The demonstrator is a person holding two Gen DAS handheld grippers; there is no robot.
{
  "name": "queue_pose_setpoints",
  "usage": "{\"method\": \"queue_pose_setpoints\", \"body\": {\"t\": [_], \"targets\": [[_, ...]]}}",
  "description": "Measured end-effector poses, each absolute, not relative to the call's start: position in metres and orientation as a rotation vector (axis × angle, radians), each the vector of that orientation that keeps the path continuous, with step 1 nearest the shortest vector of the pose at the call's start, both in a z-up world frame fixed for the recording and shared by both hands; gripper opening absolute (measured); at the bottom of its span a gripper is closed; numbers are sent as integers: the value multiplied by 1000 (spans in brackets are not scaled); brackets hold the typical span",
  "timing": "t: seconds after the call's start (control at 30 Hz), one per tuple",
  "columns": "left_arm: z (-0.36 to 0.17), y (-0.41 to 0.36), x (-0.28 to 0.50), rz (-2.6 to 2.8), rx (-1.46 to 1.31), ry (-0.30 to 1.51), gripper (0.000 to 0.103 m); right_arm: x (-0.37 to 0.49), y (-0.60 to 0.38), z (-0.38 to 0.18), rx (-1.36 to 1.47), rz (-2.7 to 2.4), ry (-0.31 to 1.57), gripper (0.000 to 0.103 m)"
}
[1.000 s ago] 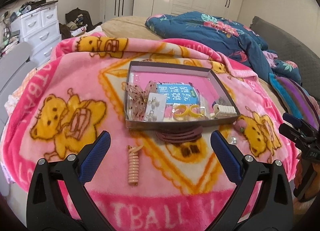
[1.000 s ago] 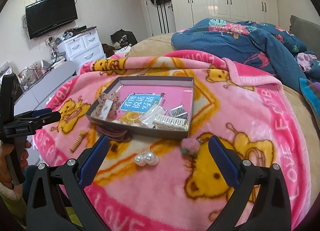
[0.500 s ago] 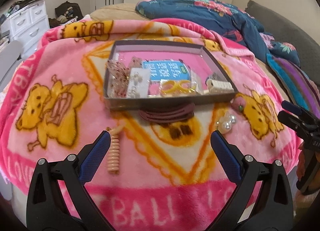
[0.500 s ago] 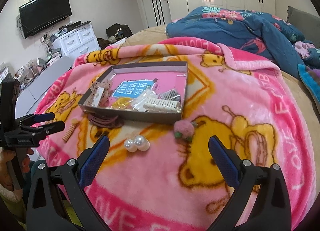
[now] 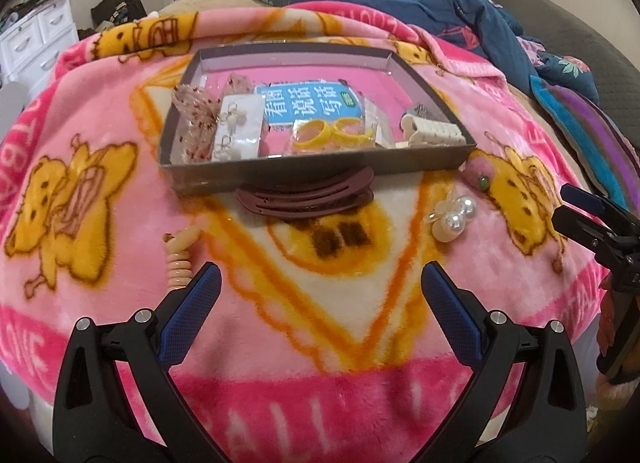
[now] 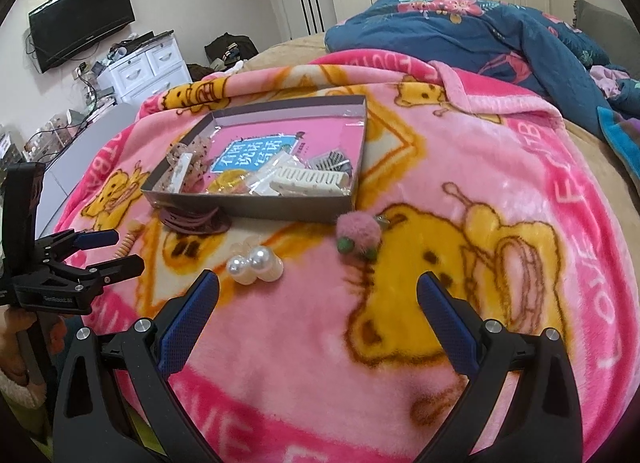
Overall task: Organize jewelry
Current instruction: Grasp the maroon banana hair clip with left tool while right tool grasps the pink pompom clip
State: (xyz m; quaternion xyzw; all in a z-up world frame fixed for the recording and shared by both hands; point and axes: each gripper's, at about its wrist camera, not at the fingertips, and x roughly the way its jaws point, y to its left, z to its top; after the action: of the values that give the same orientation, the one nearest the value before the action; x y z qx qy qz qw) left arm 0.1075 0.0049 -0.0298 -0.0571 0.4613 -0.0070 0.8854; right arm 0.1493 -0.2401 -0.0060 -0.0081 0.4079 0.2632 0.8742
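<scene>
A shallow grey box (image 5: 320, 167) (image 6: 280, 209) on the pink blanket holds hair clips, yellow rings and a blue card. Outside it lie a dark red hair clip (image 5: 306, 199) (image 6: 196, 221), a pearl clip (image 5: 454, 219) (image 6: 256, 265), a pink pom-pom (image 5: 480, 173) (image 6: 356, 233) and a beige spiral hair tie (image 5: 180, 259) (image 6: 126, 247). My left gripper (image 5: 318, 295) is open and empty, just right of the spiral tie. My right gripper (image 6: 316, 303) is open and empty, near the pearl clip and pom-pom.
A blue floral quilt (image 6: 480, 31) is bunched at the back right of the bed. White drawers (image 6: 144, 67) and a wall TV (image 6: 82, 37) stand to the left. The blanket drops off at the near edge (image 5: 320, 403).
Both grippers have moved forward and lower toward the blanket. The box and loose items now look nearer. Both stay open.
</scene>
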Motion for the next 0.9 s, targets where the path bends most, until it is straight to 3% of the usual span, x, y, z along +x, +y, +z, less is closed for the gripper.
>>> {"method": "queue_pose_setpoints", "body": {"t": [0.9], "targets": [[-68, 12, 180, 65, -261, 994, 94, 221, -244, -57, 55, 460, 966, 98]]}}
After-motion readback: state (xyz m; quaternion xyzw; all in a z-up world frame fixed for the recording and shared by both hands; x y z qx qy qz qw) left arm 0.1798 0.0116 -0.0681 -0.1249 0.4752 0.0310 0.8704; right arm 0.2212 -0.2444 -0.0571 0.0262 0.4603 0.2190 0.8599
